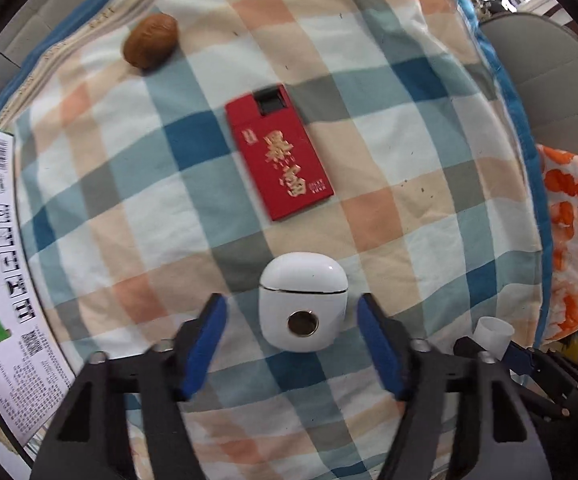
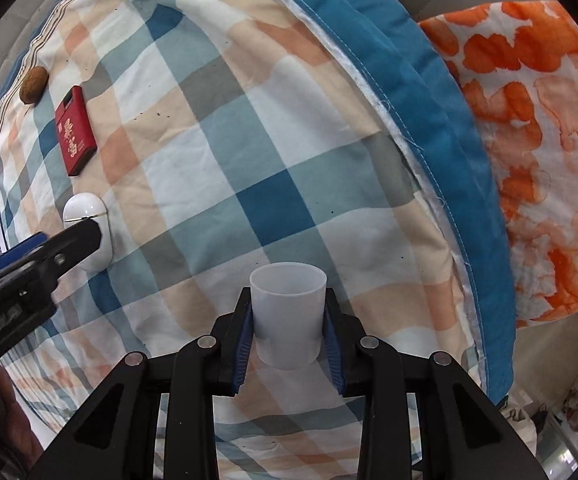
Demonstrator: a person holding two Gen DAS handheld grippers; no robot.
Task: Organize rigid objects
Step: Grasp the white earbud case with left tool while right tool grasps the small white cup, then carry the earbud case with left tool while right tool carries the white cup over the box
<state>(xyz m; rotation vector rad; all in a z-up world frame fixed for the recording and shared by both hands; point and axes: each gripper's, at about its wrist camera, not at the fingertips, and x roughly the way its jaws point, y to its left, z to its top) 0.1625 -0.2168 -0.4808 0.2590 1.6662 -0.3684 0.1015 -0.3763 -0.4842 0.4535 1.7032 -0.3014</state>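
A white earbud case [image 1: 303, 300] lies on the checked quilt [image 1: 129, 200], between the blue pads of my left gripper [image 1: 291, 304]. The gripper points down and is open, with a gap on each side of the case. Beyond it lie a red flat box with gold characters [image 1: 279, 152] and a brown oval fruit-like object [image 1: 151, 42]. My right gripper [image 2: 287, 300] is shut on a small white plastic cup [image 2: 287, 312], held upright just over the quilt [image 2: 249, 140]. From the right wrist view, the left gripper [image 2: 61, 240] covers part of the case [image 2: 87, 210].
A printed carton with barcodes [image 1: 5, 260] borders the quilt on the left. The quilt's blue edge [image 2: 409, 100] runs along the right, with an orange-and-white patterned cloth [image 2: 529, 140] past it. A grey padded surface [image 1: 537, 72] lies at the far right.
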